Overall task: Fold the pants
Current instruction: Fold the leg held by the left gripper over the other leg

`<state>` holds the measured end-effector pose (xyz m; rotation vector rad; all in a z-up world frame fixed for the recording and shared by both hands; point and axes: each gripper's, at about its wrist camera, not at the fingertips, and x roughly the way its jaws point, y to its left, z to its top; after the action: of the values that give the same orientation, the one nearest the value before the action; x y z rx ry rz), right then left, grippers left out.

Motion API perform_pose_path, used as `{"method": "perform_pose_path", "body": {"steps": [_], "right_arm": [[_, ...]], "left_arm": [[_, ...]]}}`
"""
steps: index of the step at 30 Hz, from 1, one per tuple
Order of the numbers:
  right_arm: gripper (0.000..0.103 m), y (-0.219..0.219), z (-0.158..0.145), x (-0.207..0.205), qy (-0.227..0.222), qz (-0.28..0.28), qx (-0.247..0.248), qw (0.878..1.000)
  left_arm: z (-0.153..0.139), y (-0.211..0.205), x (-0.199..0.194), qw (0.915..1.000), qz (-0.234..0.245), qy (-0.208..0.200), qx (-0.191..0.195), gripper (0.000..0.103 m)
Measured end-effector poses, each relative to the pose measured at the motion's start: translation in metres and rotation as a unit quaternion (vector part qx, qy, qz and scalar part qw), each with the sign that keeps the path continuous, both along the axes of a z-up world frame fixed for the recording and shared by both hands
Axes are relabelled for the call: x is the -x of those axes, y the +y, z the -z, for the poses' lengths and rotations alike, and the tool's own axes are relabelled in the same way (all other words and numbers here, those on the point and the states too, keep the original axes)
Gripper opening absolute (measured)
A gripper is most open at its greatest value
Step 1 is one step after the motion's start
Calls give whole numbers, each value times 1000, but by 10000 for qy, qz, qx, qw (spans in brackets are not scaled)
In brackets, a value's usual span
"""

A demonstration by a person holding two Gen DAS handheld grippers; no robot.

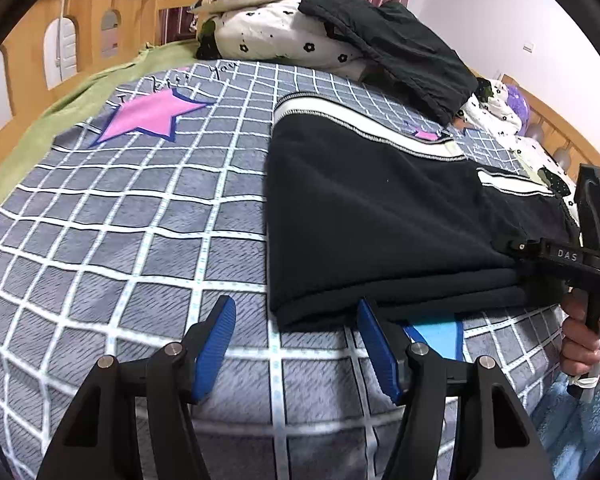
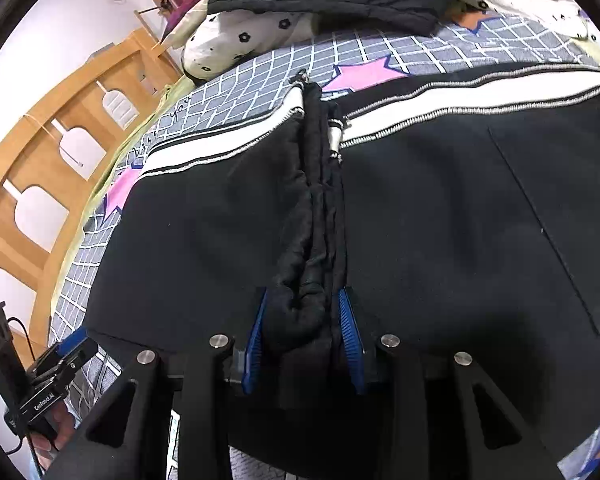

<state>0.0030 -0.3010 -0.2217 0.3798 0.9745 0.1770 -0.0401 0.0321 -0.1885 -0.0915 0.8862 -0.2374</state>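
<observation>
Black pants [image 1: 380, 208] with a white side stripe lie folded in layers on the grey checked bedspread [image 1: 120, 220]. My left gripper [image 1: 296, 332] is open and empty, just in front of the fold's near left corner. In the left wrist view my right gripper [image 1: 540, 252] reaches in from the right at the pants' near right edge. In the right wrist view my right gripper [image 2: 302, 320] is shut on a bunched ridge of the black pants [image 2: 440, 220], with fabric spread to both sides.
A pile of floral bedding [image 1: 284, 40] with another black garment [image 1: 400, 52] on top lies at the back of the bed. A wooden bed rail [image 1: 60, 52] runs along the far left. A light blue blanket [image 1: 572, 412] lies at the near right.
</observation>
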Motion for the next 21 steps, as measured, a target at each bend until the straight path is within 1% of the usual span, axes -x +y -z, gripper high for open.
{"method": "perform_pose_path", "body": {"steps": [1,3,4,5,6,7,8,9,10,11,14,15,16,17,18,19,20,21], "right_arm": [[31,0,0,-1,-44,-29,58,10000],[25,4,-6,-1,-130,-158,207,9996],[23,3,-12,3,-203,-162,164,9995],[23,-2,-20,10,-349,-151,-5,9993],[22,-8,-26,16,-483,-158,-219,9985],[22,-11,-27,19,-514,-153,-338,9980],[23,-11,-24,19,-460,-155,-348,9982],[26,-8,-12,15,-203,-197,-219,9994],[27,-5,0,10,-14,-225,-94,9997],[27,-4,3,10,-68,-215,-87,9997],[29,-3,-13,14,-139,-308,31,9994],[29,-6,-21,17,-290,-307,32,9991],[31,-9,-30,24,-560,-256,14,9981],[32,-11,-35,28,-711,-193,6,9973],[34,-13,-36,28,-753,-158,-29,9970],[34,-12,-29,24,-581,-197,-22,9981],[34,-11,-24,21,-428,-218,38,9988],[34,-7,-12,19,-189,-260,159,9994]], "left_arm": [[2,-3,-3,10000,27,20,-92,61],[-3,-4,-2,9999,80,-46,-142,61],[-8,-2,1,9998,91,-110,-100,61],[-12,0,4,9998,105,-162,-51,61],[-16,2,7,9997,138,-215,9,61],[-19,4,11,9994,178,-271,74,61],[-21,5,12,9994,191,-286,87,61],[-22,6,13,9993,197,-292,92,61],[-24,8,13,9993,186,-309,127,61],[-27,9,13,9992,156,-339,175,61],[-38,11,10,9982,62,-457,384,61],[-42,8,6,9980,72,-479,409,61],[-44,4,0,9980,85,-497,381,61],[-45,-1,-4,9981,101,-511,320,61],[-45,-6,-9,9983,106,-520,229,61],[-44,-13,-15,9986,95,-512,97,61],[-40,-20,-21,9990,47,-443,-65,61],[-34,-25,-26,9993,9,-333,-169,61]]}}
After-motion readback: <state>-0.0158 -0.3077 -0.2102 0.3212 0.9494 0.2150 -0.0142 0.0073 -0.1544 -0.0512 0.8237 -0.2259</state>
